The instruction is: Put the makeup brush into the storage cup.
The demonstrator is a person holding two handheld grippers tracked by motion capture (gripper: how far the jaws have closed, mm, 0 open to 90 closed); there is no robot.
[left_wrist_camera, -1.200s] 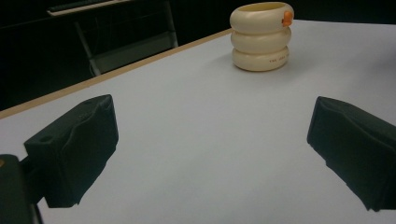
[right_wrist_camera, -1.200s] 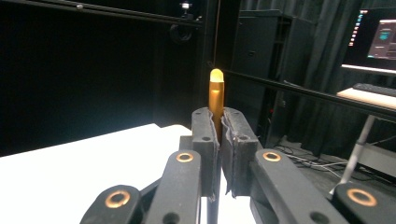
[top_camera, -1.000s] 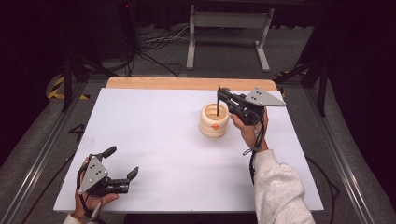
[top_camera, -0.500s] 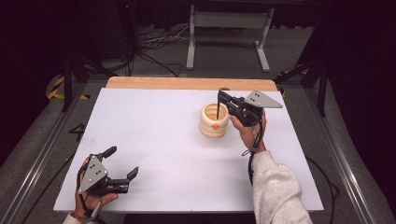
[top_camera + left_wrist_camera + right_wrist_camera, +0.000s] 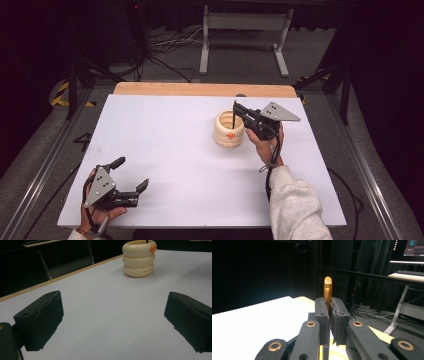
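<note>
In the right gripper view, the right gripper (image 5: pixel 328 315) is clenched on a slim orange-brown stick (image 5: pixel 327 293) with a rounded pale tip; the jaws press tight on both sides of it, and its lower length is hidden between them. In the high view that stick appears as a thin dark line rising from the mouth of the cream holder (image 5: pixel 229 131), and how far down it reaches cannot be seen. The holder is shaped like three stacked smooth, glossy rings, standing right of the middle of the white table (image 5: pixel 165 140), toward its far edge, with a small orange spot on its rim. In the left gripper view a line of tiny dark lettering shows on the lowest ring, too small to read. The left gripper (image 5: pixel 131 180) sits at the near left corner, released, its matte black jaws wide apart over bare table, well apart from the holder.
</note>
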